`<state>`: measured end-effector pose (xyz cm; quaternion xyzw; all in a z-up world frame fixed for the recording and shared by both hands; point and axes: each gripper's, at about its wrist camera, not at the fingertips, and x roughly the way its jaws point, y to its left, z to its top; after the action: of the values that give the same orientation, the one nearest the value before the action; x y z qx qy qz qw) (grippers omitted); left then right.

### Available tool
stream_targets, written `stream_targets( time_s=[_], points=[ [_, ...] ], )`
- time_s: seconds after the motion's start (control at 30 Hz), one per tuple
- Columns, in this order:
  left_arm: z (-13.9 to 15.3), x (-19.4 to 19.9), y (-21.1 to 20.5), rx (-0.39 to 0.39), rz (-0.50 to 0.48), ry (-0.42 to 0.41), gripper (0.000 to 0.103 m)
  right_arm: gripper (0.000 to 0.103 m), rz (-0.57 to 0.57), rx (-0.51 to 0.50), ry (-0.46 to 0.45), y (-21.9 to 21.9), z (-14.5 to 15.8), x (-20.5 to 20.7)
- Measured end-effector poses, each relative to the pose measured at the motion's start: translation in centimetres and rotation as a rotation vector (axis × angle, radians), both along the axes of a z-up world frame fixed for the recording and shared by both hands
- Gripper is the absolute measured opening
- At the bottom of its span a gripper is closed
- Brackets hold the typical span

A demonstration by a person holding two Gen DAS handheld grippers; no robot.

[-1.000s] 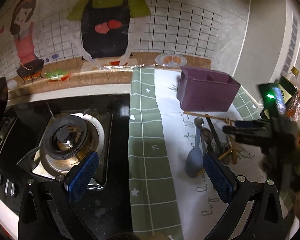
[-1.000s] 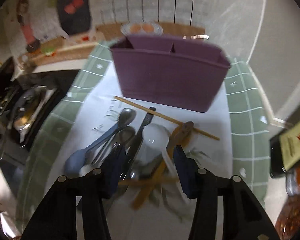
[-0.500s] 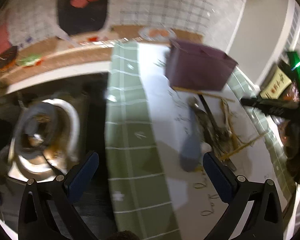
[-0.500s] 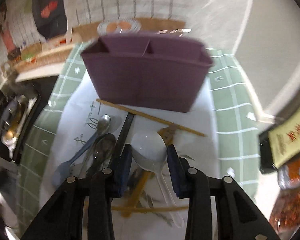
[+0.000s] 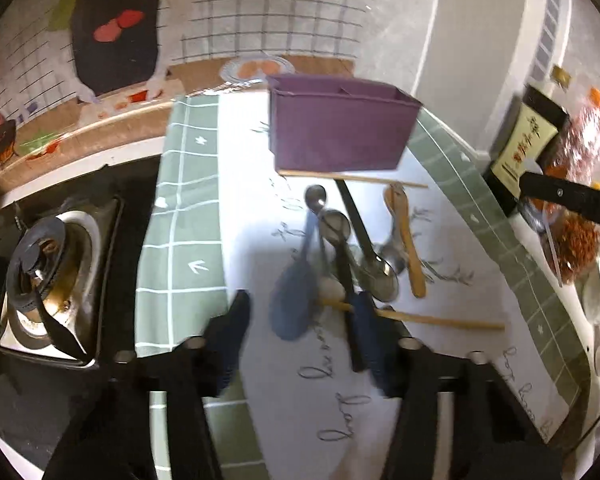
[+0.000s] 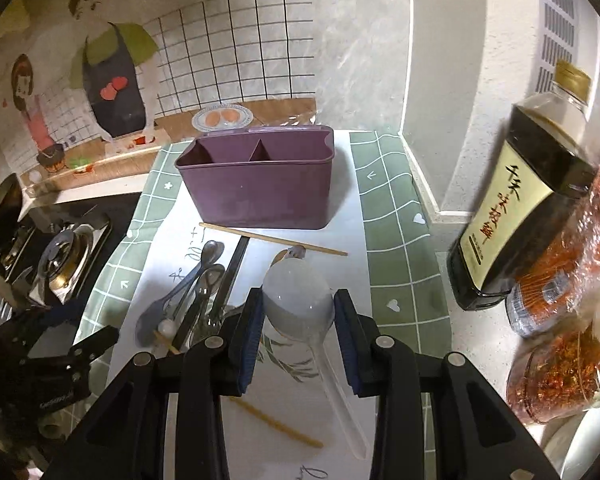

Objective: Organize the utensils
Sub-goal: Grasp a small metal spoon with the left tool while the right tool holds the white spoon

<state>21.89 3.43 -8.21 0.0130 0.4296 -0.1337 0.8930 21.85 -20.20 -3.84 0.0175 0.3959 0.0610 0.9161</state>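
Observation:
A purple two-compartment utensil holder [image 6: 256, 184] stands at the back of the white mat; it also shows in the left wrist view [image 5: 340, 132]. My right gripper [image 6: 298, 318] is shut on a clear plastic spoon [image 6: 300, 300], bowl between the pads, held above the mat. My left gripper [image 5: 300, 316] is open, low over a blue spoon [image 5: 294, 296] in a pile with metal spoons [image 5: 332, 224], a wooden spoon [image 5: 406, 236] and chopsticks [image 5: 440, 322].
A gas stove [image 5: 48, 272] lies left of the green checked cloth [image 5: 180, 220]. A dark sauce bottle [image 6: 520, 208] and jars of red chili [image 6: 556, 296] stand at the right. The tiled wall is behind the holder.
My right gripper has closed on the clear spoon and lifted it off the pile. My left gripper has swung right and down over the blue spoon.

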Motion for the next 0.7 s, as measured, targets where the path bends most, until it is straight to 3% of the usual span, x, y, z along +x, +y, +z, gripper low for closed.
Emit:
stream_targets(
  time_s=[0.1, 0.33, 0.43, 0.7],
  points=[
    [0.0, -0.6, -1.3, -0.016, -0.029, 0.028, 0.034, 0.033, 0.007, 0.035, 0.003, -1.2, -0.4, -0.4],
    [-0.5, 0.0, -3.5, 0.001, -0.026, 0.089, 0.031, 0.033, -0.007, 0.052, 0.013, -3.4, -1.3, -0.4],
    [-0.9, 1.8, -2.2, -0.075, 0.033, 0.164, 0.031, 0.033, -0.035, 0.059, 0.032, -4.1, -1.9, -0.5],
    [-2.1, 3.6, -2.5, -0.061, 0.012, 0.105, 0.031, 0.033, -0.061, 0.062, 0.054, -4.7, -2.8, -1.8]
  ],
)
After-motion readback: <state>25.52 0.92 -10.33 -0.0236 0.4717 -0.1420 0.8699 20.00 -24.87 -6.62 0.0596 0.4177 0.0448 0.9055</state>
